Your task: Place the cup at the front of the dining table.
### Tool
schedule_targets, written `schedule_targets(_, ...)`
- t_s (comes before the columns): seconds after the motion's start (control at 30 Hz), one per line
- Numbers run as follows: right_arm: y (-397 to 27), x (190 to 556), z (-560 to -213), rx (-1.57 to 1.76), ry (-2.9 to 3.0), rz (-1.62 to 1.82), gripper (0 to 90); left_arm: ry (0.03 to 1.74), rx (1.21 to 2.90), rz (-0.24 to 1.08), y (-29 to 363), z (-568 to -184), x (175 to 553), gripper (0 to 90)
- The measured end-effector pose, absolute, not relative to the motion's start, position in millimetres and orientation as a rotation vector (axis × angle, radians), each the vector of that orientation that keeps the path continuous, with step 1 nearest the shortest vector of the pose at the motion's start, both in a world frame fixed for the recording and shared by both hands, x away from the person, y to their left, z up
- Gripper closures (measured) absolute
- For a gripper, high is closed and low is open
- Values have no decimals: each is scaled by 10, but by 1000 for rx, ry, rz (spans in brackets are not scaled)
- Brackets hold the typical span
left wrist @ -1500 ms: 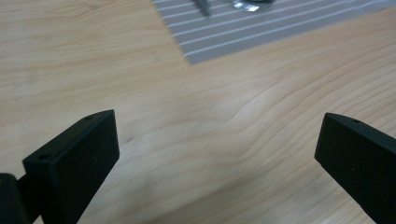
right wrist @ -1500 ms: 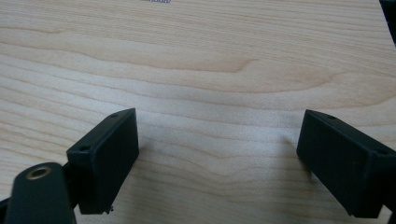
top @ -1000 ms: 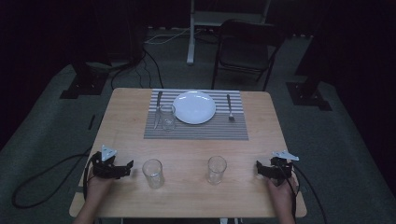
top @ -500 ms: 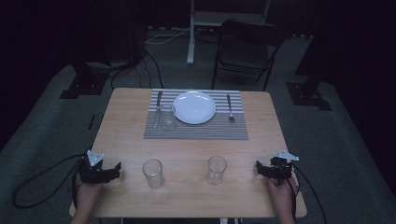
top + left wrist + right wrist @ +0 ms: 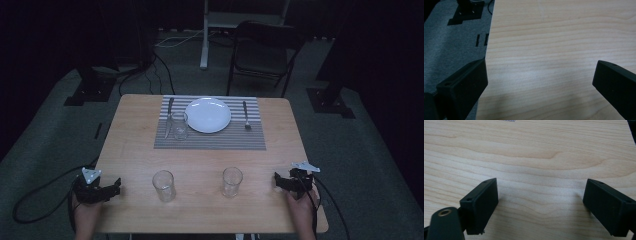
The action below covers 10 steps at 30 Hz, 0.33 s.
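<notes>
Tongs (image 5: 119, 187) (image 5: 276, 181) rest low at table (image 5: 200, 165) corners, jaws spread.

knife (image 5: 169, 110) partly behind glass (image 5: 179, 125); person's forearms cut off at bottom edge

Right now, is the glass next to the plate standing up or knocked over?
Standing up. The glass sits upright on the striped placemat, just left of the white plate, with its open rim on top.

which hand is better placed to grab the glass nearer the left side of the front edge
Left, probably. The left gripper sits at the table's front left corner, jaws open, with that glass just beside it. The right gripper, also open, would have to pass the other front glass first.
</notes>
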State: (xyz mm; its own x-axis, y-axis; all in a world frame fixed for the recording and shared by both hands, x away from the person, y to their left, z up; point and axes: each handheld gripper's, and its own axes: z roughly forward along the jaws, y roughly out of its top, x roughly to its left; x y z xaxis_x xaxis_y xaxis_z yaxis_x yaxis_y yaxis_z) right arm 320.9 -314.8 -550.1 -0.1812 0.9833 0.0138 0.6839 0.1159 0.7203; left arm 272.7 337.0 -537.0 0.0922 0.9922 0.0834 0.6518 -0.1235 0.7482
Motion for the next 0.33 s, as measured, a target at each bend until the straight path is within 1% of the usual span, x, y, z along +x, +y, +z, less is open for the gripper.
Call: schedule_targets(0.33,-3149,3210,-5501,1612,1926,832,125,1599,1862,858,3328,-5371,2712,3)
